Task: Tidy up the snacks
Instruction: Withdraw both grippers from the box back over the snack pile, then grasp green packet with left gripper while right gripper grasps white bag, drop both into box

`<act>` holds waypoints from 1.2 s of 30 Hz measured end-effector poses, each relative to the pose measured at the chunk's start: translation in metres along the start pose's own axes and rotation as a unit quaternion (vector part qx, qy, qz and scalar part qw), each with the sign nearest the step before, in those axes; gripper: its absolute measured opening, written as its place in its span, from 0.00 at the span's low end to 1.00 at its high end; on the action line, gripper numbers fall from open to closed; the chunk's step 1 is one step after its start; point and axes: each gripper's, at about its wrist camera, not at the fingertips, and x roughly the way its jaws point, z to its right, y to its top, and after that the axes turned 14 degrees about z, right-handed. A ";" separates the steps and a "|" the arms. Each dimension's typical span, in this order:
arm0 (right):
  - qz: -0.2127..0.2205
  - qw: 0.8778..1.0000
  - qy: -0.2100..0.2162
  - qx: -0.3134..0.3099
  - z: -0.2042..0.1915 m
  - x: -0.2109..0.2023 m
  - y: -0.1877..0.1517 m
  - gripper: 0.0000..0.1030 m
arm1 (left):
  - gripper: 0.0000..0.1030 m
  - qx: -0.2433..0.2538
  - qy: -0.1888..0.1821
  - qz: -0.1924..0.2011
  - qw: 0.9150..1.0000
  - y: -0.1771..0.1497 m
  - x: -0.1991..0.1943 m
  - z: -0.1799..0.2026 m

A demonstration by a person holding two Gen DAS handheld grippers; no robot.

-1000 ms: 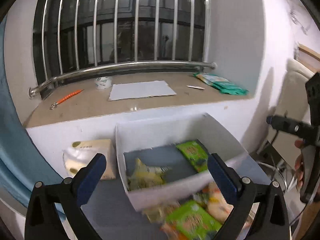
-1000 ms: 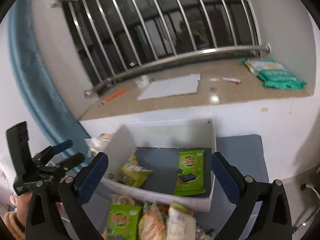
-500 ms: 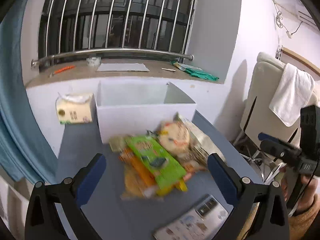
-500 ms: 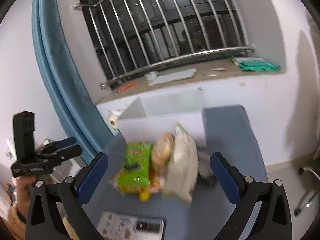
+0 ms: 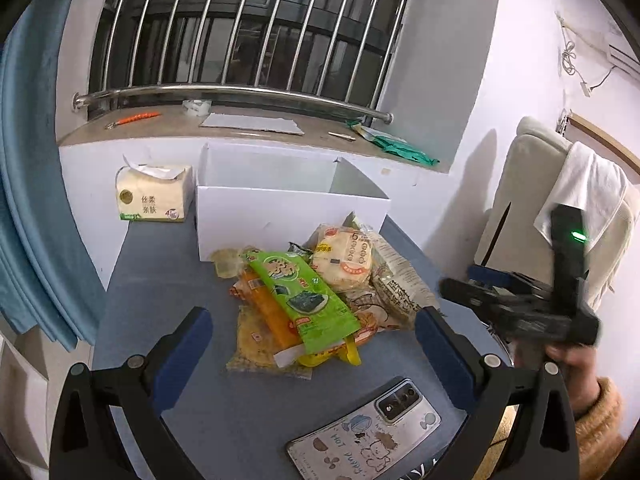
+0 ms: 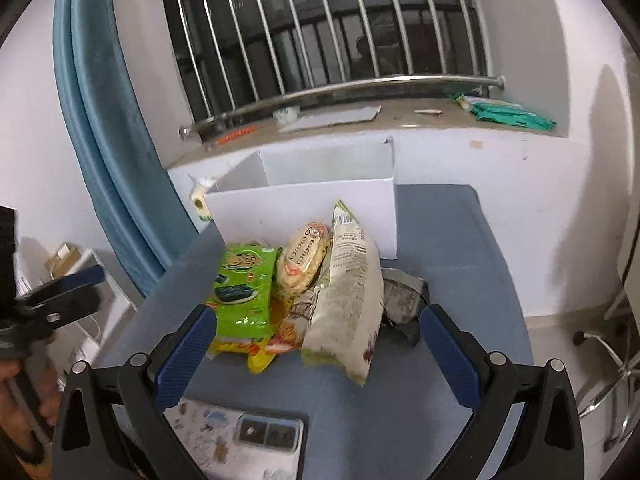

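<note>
Here, one white box (image 5: 288, 216), one phone (image 5: 368, 432), two empty tongs (image 5: 312, 332).

Bare table (image 5: 160, 280) left of the snack pile (image 5: 312, 296); bare strip right of it too (wider in right wrist view). Phone (image 5: 368, 432) blocks the near edge. White box (image 5: 288, 216) walls off the far side, touching the pile; tissue pack (image 5: 154, 194) beside it.
</note>
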 end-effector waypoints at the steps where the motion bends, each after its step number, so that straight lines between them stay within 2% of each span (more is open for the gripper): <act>1: -0.008 1.000 -0.003 -0.003 0.001 0.011 0.000 1.00 | 1.00 -0.001 0.000 -0.002 1.000 -0.001 0.000 -0.001; 8: -0.070 0.997 -0.018 -0.020 0.006 0.073 -0.008 1.00 | 1.00 -0.007 0.014 -0.013 1.000 -0.006 0.005 -0.008; 9: -0.081 0.996 -0.022 -0.023 0.007 0.080 -0.011 0.97 | 1.00 -0.008 0.014 -0.015 1.000 -0.007 0.006 -0.008; 11: -0.111 0.992 -0.047 -0.030 0.010 0.094 -0.020 0.72 | 1.00 -0.009 0.014 -0.019 1.000 -0.009 0.008 -0.008; 12: -0.108 0.992 -0.061 -0.034 0.011 0.095 -0.021 0.60 | 1.00 -0.008 0.014 -0.020 1.000 -0.010 0.008 -0.008; 16: -0.095 0.994 -0.047 0.003 0.022 0.080 -0.019 0.39 | 1.00 -0.013 0.016 -0.028 0.999 -0.013 0.014 -0.008; 22: -0.057 0.997 -0.048 0.021 0.032 0.040 -0.011 0.38 | 1.00 -0.011 0.007 -0.054 0.998 -0.016 0.039 -0.001; 26: -0.026 0.998 -0.044 0.041 0.036 0.006 -0.008 0.38 | 1.00 -0.001 0.010 -0.076 0.997 -0.016 0.071 0.009; 29: -0.009 0.998 -0.042 0.052 0.037 -0.017 -0.010 0.38 | 1.00 0.005 0.038 -0.101 0.994 -0.016 0.102 0.014; 32: 0.005 0.997 -0.046 0.053 0.026 -0.022 -0.003 0.38 | 1.00 0.006 0.059 -0.114 0.992 -0.018 0.129 0.016; 36: 0.015 0.997 -0.048 0.053 0.025 -0.036 -0.002 0.38 | 1.00 0.013 0.104 -0.142 0.984 -0.027 0.163 0.014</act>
